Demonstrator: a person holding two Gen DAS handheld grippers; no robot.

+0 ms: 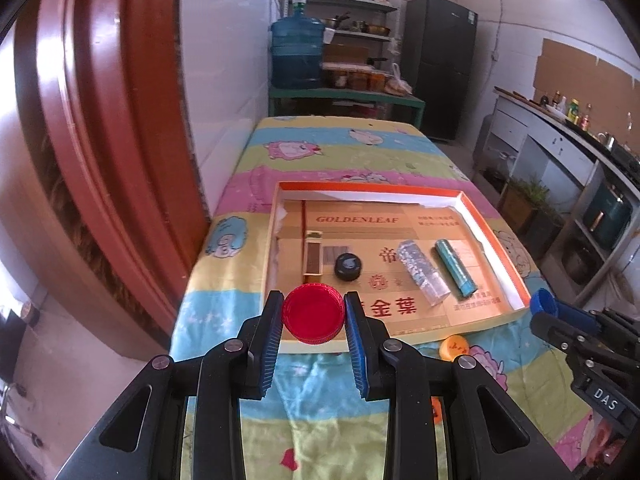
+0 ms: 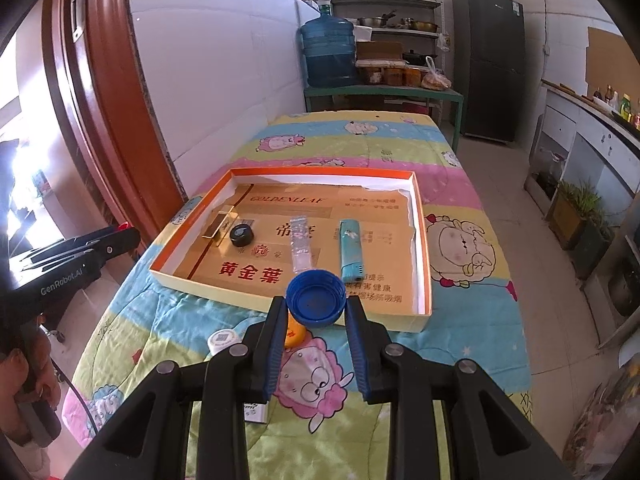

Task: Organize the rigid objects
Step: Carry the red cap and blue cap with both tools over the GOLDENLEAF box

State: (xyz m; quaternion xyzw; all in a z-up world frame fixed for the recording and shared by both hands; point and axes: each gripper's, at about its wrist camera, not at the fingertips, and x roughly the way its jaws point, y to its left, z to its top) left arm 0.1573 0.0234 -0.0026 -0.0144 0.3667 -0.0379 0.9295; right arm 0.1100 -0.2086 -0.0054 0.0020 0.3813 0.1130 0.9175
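The shallow cardboard tray point(image 1: 496, 236) holds, left to right, a slim box point(image 1: 311, 256), black cap point(image 1: 348, 266), clear block point(image 1: 420, 272) and blue lighter point(image 1: 456, 266). Left gripper point(image 1: 314, 316) clamps a ridged red cap point(image 1: 313, 315); right gripper point(image 2: 316, 306) clamps a ribbed blue cap point(image 2: 316, 300), hollow up, at the tray's near edge.

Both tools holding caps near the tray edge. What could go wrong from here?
1. The red cap is pinched only at its rim by the left tool; it may slip or pop out.
2. The blue cap, open side up in the right tool, hangs just short of the tray wall; a low approach could clip it.
3. A dropped cap may hit the lighter or black cap.
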